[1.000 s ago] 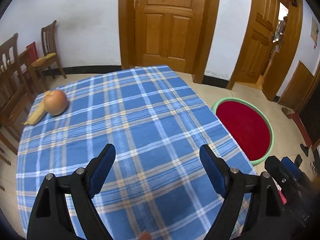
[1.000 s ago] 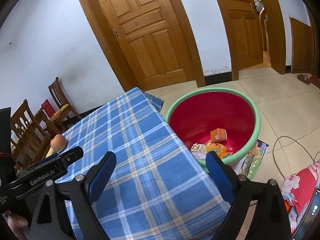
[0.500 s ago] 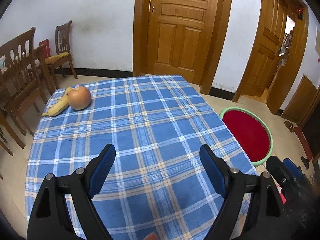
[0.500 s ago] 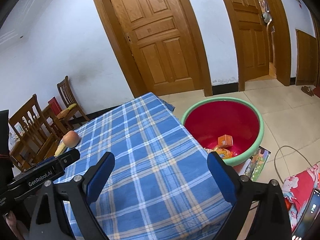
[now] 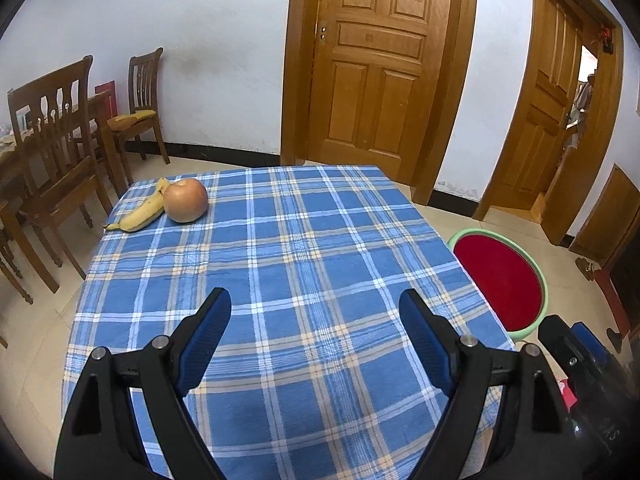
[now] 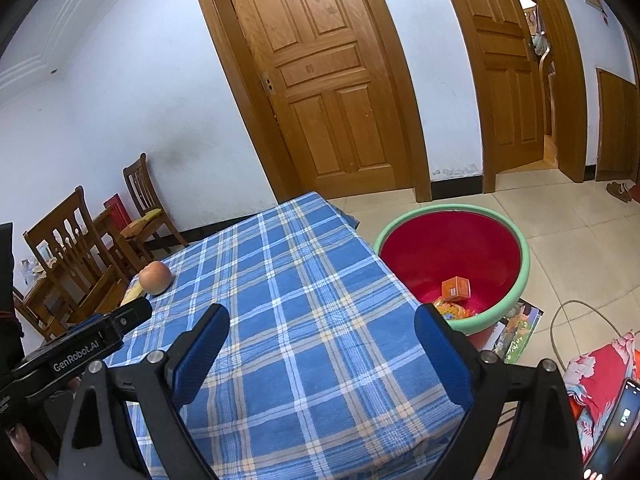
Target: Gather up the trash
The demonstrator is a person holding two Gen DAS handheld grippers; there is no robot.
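Note:
A table with a blue plaid cloth (image 5: pixel 304 272) (image 6: pixel 280 300) fills both views. At its far left corner lie a banana (image 5: pixel 140 212) and a round apple (image 5: pixel 186 200) (image 6: pixel 155 277), touching each other. A red basin with a green rim (image 5: pixel 504 280) (image 6: pixel 452 256) stands on the floor at the table's right; an orange box (image 6: pixel 456 289) and colourful wrappers (image 6: pixel 452 310) lie in it. My left gripper (image 5: pixel 314 312) hangs open over the near cloth, nothing between its fingers. Over the table's right edge my right gripper (image 6: pixel 320 326) is open and empty too.
Wooden chairs (image 5: pixel 56 152) and a second table stand left of the table. Closed wooden doors (image 5: pixel 372 68) are behind; a person stands in the open doorway (image 5: pixel 580 108). A magazine (image 6: pixel 516 332), a cable and a red floral cloth (image 6: pixel 600 376) lie on the floor right.
Both grippers drew back and rose, so more of the table, doors and chairs shows. The apple and banana now appear nearer the picture's middle. Both jaws stayed open.

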